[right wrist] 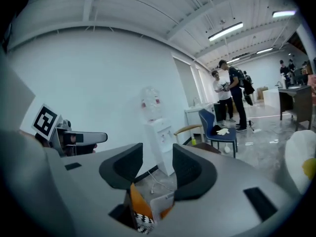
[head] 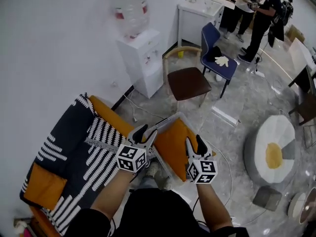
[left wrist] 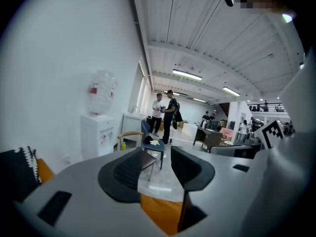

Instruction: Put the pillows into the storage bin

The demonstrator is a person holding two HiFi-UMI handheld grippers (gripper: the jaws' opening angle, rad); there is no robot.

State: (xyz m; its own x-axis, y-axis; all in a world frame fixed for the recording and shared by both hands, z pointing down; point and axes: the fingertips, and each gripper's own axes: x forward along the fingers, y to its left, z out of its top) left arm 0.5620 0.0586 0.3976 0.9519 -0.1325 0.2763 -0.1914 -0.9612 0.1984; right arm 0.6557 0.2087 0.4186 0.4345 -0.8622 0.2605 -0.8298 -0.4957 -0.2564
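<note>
- Below both grippers in the head view: orange pillow [head: 173, 141] lying inside the clear bin [head: 167, 120] on the floor, so judged already dropped in.
- Same view: left gripper [head: 147, 131] and right gripper [head: 195, 142] held above the bin, one to each side of the pillow. Neither touching it, probably to stay clear of the rim before going for another.
- Same view: striped pillow [head: 101, 154] lying on the sofa [head: 74, 132] just beside the bin, so task judged only partly done.
- Left gripper view: left gripper [left wrist: 157, 154] aimed out across the room, jaws partly apart, nothing between the pads. Pillow [left wrist: 160, 211] only an orange patch low in the gap, well below the jaws.
- Right gripper view: right gripper [right wrist: 158, 157] likewise empty, jaws at a middling gap. Bin [right wrist: 161, 204] wall low between the jaws and well beneath them, with orange and patterned cloth beside it; which pillow, cannot tell.
</note>
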